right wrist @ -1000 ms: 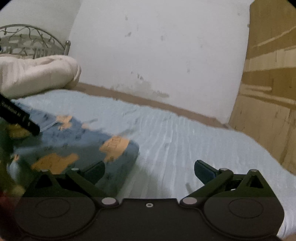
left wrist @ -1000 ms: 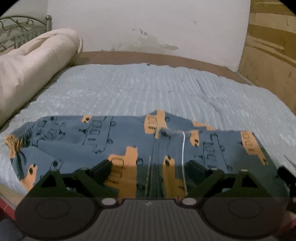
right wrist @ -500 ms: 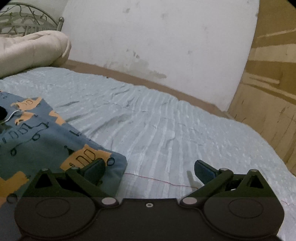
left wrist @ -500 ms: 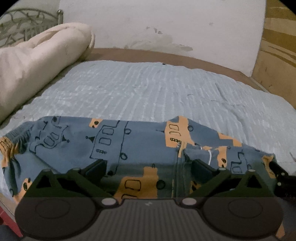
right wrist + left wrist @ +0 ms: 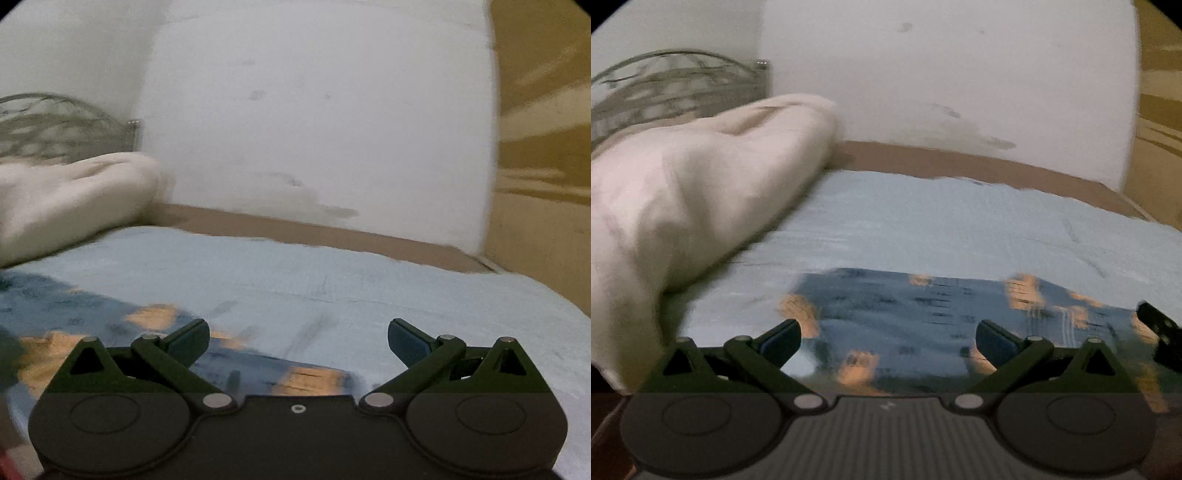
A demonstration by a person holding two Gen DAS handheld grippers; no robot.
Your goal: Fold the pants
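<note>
Pants [image 5: 923,314] lie on the bed [image 5: 923,221], right of the rolled duvet [image 5: 683,203].

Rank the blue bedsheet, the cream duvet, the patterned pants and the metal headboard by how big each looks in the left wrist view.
1. blue bedsheet
2. cream duvet, though it lies nearest the camera, which may inflate it
3. patterned pants, partly hidden behind the claw
4. metal headboard, only partly in view

Left gripper [image 5: 888,338] jaws spread wide, nothing pinched, pointing downward. Right gripper [image 5: 298,338] jaws likewise wide apart, empty, angled less steeply.
</note>
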